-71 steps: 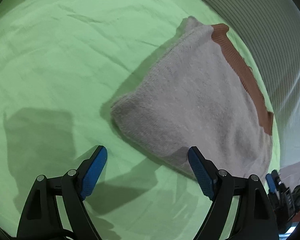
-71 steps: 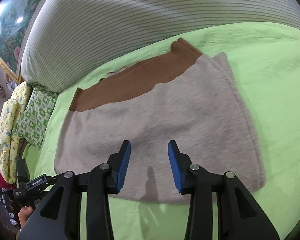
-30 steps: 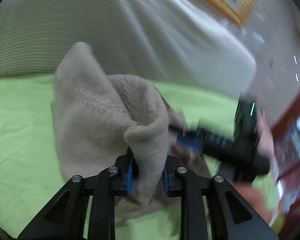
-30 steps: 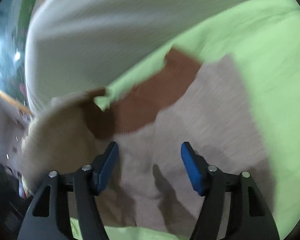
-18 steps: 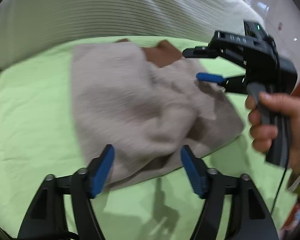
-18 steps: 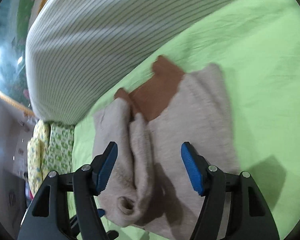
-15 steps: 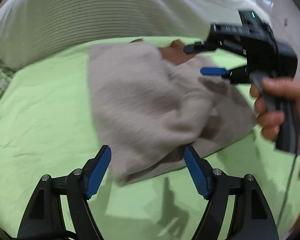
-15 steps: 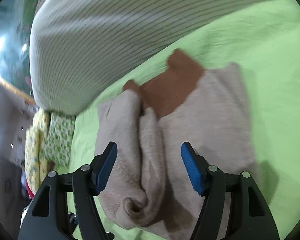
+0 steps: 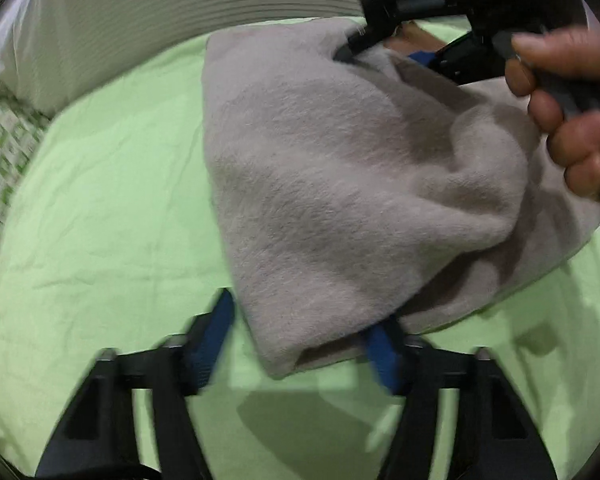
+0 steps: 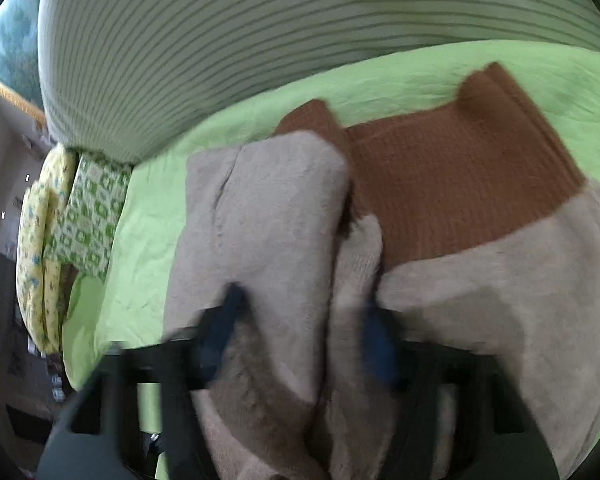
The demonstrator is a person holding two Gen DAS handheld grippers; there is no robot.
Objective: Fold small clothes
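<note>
A small grey fleece garment (image 9: pixel 340 168) with a brown ribbed band (image 10: pixel 452 184) lies on the green sheet, one side folded over the other into a rumpled double layer. My left gripper (image 9: pixel 300 340) is open, its blue pads either side of the garment's near corner, which lies over the right pad. My right gripper (image 10: pixel 300 332) is open, its blurred fingers straddling the folded-over flap (image 10: pixel 268 216). In the left wrist view the right gripper (image 9: pixel 440 28) and the hand holding it sit at the garment's far right edge.
The green sheet (image 9: pixel 100 208) spreads to the left and front. A large white striped pillow (image 10: pixel 260 32) lies behind the garment. Yellow and green patterned cushions (image 10: pixel 60 232) sit at the far left edge of the bed.
The left gripper let go of the folded flap, opened and moved in to the garment's near corner. The right gripper moved down closer onto the fold.
</note>
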